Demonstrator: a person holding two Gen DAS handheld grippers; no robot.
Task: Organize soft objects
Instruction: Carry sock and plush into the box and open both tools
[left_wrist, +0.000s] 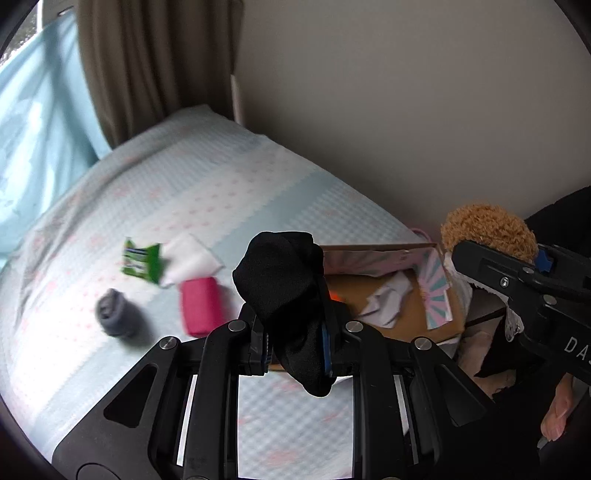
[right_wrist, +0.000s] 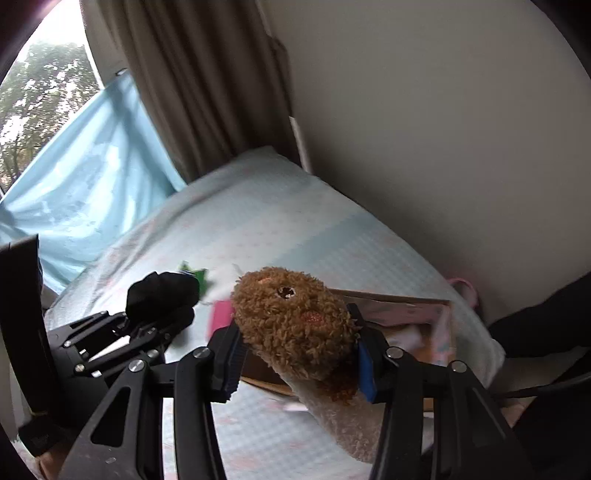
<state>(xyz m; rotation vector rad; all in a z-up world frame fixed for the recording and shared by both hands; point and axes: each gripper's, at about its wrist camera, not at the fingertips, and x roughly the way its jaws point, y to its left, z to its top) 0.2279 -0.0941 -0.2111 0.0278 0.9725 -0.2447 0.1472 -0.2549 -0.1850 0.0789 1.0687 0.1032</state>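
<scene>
- The left gripper (left_wrist: 295, 332) pinches a black sock (left_wrist: 284, 280) tight, its bulk bunched above the jaws with a tail hanging under; a loose fold could slip free over the bed (left_wrist: 221, 184).
- The right gripper (right_wrist: 299, 365) clamps a brown plush (right_wrist: 295, 325), jaws part-spread around its body; the soft pile may give and let it twist out.
- Both tools point steeply down, side by side, near the box (left_wrist: 406, 317) at the bed's wall-side edge.
- Dropped early, either item would probably land outside the box.
- A grey sock (left_wrist: 114, 314), pink roll (left_wrist: 201, 310) and green packet (left_wrist: 142, 264) lie mid-bed, apart from the box.
</scene>
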